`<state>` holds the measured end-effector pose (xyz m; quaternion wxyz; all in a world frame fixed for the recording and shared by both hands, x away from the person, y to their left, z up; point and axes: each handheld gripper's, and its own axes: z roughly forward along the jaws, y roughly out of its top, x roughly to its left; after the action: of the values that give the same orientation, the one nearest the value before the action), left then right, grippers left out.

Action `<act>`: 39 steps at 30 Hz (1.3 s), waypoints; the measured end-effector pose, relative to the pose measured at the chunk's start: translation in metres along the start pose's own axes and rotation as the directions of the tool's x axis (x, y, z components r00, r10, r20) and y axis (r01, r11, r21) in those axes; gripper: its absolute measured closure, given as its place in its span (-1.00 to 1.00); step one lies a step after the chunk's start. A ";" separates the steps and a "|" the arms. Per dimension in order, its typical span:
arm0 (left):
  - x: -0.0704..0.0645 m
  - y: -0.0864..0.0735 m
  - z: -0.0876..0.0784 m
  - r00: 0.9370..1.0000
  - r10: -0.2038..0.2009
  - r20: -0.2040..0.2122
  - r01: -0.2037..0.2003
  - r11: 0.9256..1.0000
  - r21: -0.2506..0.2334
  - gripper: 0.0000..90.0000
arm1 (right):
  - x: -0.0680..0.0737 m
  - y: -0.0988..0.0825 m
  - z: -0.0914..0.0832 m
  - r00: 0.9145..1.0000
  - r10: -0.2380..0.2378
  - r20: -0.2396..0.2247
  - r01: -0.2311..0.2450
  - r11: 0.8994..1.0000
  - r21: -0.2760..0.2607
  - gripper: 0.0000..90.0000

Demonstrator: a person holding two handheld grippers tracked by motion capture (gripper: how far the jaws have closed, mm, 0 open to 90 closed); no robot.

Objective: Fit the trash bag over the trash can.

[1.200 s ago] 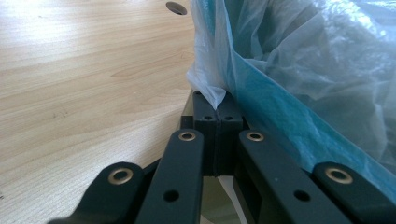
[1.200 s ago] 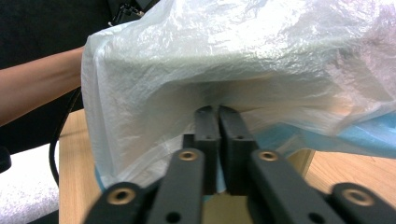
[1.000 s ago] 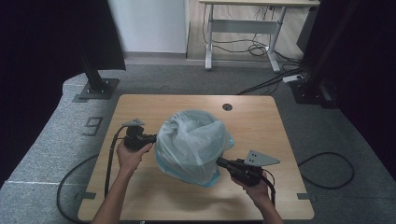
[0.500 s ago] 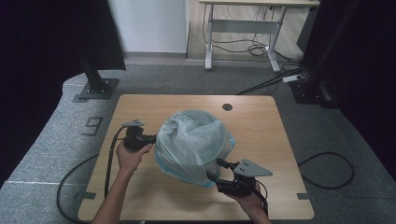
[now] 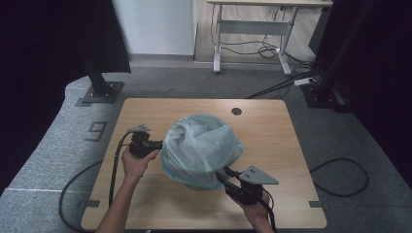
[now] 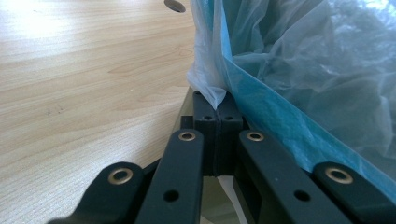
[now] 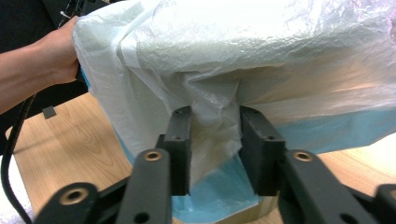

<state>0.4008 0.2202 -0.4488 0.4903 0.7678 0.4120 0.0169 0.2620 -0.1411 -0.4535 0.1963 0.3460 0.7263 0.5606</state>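
desk (image 5: 145,204): light wood-grain top, rectangular, small round dark grommet hole (image 5: 236,111) near far edge
bag (image 5: 201,145): thin translucent white plastic bag with pale blue lower band, puffed up, draped over a round container near desk centre; container mostly hidden, just a sliver of base visible in the right gripper view
bag position: between the two hand-held grippers, slightly toward near edge of desk
left hand-held gripper (image 5: 156,144): black, at left side of bag, pointing toward it; held in left hand (image 5: 136,162)
left hand-held gripper state (image 6: 217,109): jaws fully together, pinching a fold of white bag film at the tips; blue band running just beside on the right
right hand-held gripper (image 5: 222,174): black, grey three-cornered plate on top, at near-right side of bag, tips at bag's lower edge; held in right hand (image 5: 250,206)
right hand-held gripper state (image 7: 215,140): jaws partway apart, just been closing; crumpled white film hanging between them, pads not visibly pressing on it, so no firm grip
cables: black cable (image 5: 112,170) trailing from left hand-held gripper down off near edge of desk; another from right one
surroundings: grey carpeted floor (image 5: 48,160), black stand base (image 5: 99,92) at far left, white-legged table (image 5: 252,29) behind, loose black cable loop (image 5: 340,177) on floor at right
other: left hand also visible in the right gripper view, upper left, beside bag
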 end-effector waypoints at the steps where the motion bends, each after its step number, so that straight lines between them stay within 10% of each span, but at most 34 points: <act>1: 0.000 0.000 0.000 1.000 0.000 0.001 0.000 1.000 0.000 1.00 | 0.000 0.000 0.000 1.000 0.004 0.000 -0.004 1.000 0.000 0.53; 7: 0.000 -0.001 0.000 1.000 -0.001 -0.001 0.001 1.000 -0.002 1.00 | -0.002 0.000 -0.002 1.000 0.002 -0.017 -0.002 1.000 -0.005 0.95; 25: 0.008 -0.013 0.017 0.999 -0.013 -0.039 0.015 0.999 0.049 1.00 | -0.033 -0.042 0.016 0.996 0.072 -0.051 -0.065 0.989 0.130 0.98; 39: 0.019 -0.030 0.046 0.999 -0.045 -0.023 0.047 0.993 0.108 1.00 | -0.063 -0.070 0.024 0.989 0.147 0.011 -0.146 0.967 0.208 0.98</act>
<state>0.4145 0.2043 -0.5033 0.4437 0.7835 0.4350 -0.0091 0.3020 -0.1796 -0.5336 0.1156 0.4161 0.7538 0.4952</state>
